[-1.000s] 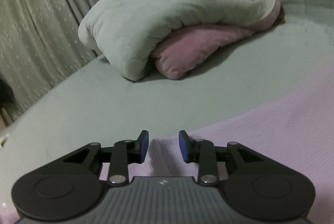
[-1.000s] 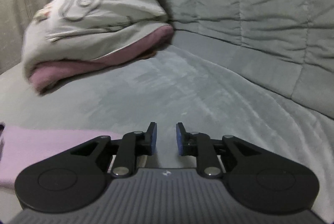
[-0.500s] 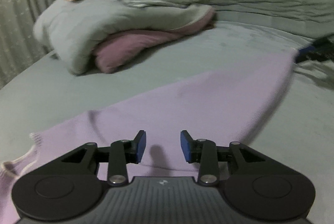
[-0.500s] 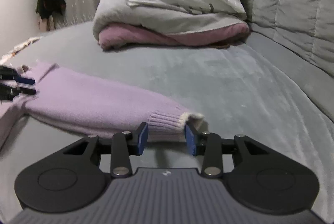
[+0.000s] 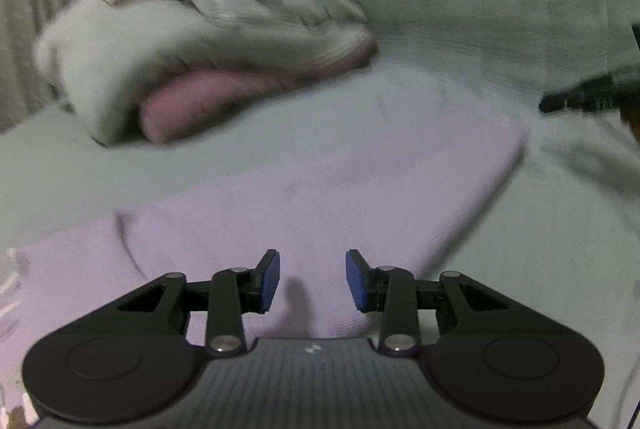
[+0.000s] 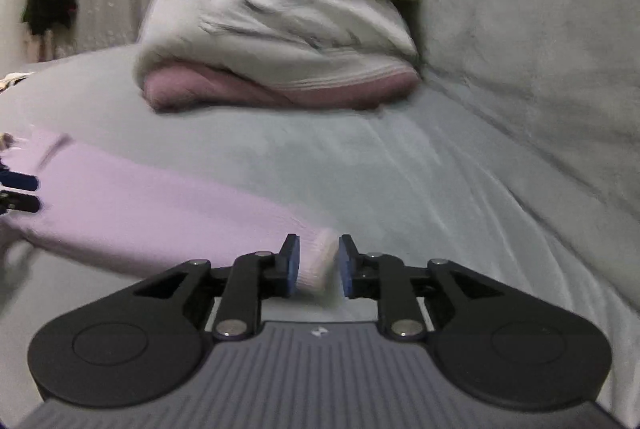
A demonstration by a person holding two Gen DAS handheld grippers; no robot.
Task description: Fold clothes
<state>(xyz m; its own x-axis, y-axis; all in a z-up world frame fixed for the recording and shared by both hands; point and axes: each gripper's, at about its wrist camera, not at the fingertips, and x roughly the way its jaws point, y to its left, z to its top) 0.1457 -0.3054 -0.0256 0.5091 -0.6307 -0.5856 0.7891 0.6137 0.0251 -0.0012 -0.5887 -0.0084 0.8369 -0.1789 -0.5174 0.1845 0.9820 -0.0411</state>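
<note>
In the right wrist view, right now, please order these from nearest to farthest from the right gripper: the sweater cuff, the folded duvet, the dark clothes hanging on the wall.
1. The sweater cuff, lying between the open fingers of the right gripper.
2. The folded duvet, straight ahead across the bed, by the headboard.
3. The dark clothes, far left, hanging by the curtain.

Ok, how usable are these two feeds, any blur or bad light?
Left wrist view: motion blur smears the bedding pile and the lilac sweater; the left gripper stays sharp, jaws open. Right wrist view: the sleeve cuff between the right gripper pads is blurred. Both: dim, flat light, fisheye bending.
</note>
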